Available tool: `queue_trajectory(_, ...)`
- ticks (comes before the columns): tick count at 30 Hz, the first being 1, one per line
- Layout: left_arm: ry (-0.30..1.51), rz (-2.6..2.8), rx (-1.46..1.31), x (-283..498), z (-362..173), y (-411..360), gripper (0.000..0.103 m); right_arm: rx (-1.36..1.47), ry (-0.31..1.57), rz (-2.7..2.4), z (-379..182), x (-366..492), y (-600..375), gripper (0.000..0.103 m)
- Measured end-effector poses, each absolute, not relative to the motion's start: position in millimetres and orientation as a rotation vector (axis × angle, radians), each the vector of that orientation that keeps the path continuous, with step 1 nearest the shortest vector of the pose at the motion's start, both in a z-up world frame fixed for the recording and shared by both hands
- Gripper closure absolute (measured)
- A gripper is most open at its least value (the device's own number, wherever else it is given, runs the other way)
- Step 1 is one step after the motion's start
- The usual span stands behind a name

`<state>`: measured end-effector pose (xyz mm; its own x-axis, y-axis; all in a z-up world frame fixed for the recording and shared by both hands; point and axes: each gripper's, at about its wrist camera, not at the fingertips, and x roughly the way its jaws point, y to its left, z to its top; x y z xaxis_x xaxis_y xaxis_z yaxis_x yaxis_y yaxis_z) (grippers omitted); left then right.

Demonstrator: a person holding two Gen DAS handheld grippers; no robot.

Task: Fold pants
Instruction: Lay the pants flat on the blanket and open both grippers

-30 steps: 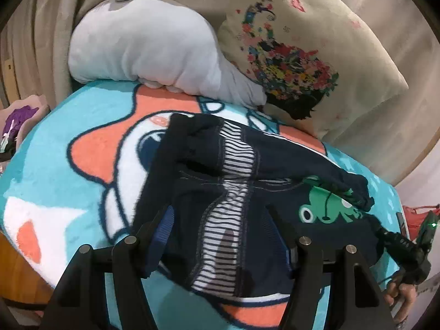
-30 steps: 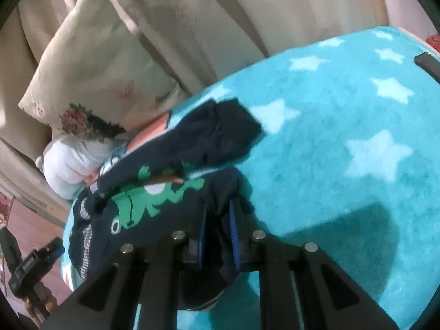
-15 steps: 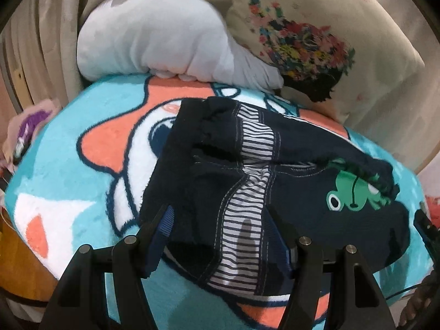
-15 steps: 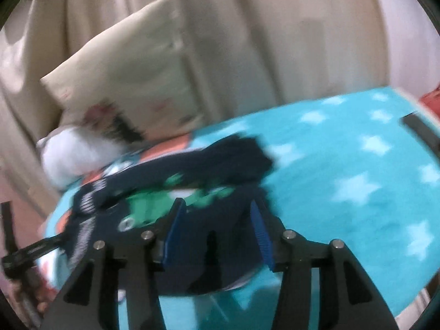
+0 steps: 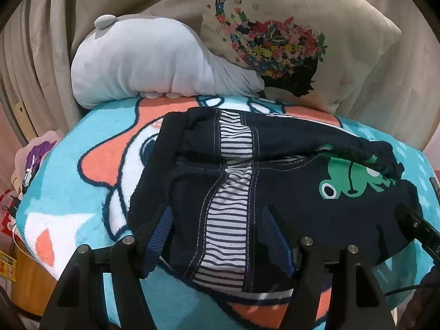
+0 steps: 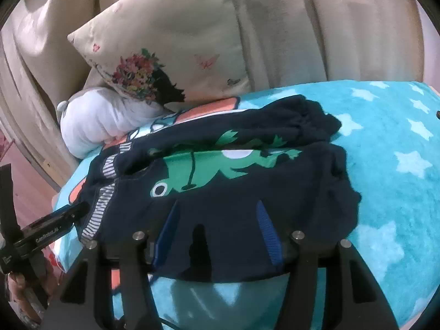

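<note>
Small navy pants [image 5: 275, 176] with a striped side panel and a green frog print lie folded on a turquoise cartoon blanket [image 5: 82, 181]. They also show in the right wrist view [image 6: 247, 187]. My left gripper [image 5: 217, 220] is open and empty, its blue-padded fingers over the striped near edge. My right gripper [image 6: 217, 217] is open and empty above the pants' near edge by the frog. The left gripper's body [image 6: 49, 228] shows at the left of the right wrist view.
A grey plush toy [image 5: 143, 63] and a floral cream cushion [image 5: 288, 35] lean against beige curtains behind the pants. The starred blanket [image 6: 398, 165] stretches to the right. A wooden bed edge [image 5: 27, 283] and floor clutter lie at the far left.
My right gripper let go of the pants' edge, opened and drew back. The folded pants settled flat. My left gripper stayed open and shifted slightly closer.
</note>
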<state>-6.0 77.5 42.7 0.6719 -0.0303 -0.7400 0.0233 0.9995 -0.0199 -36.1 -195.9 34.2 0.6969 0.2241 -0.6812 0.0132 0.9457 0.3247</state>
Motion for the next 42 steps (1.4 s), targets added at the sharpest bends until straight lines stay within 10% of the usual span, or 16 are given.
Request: queue_trajectory(42,0.722,0.021,0.035,-27,69,104,0.028,0.312,0.777,0.119,39,-54,-203,0.040)
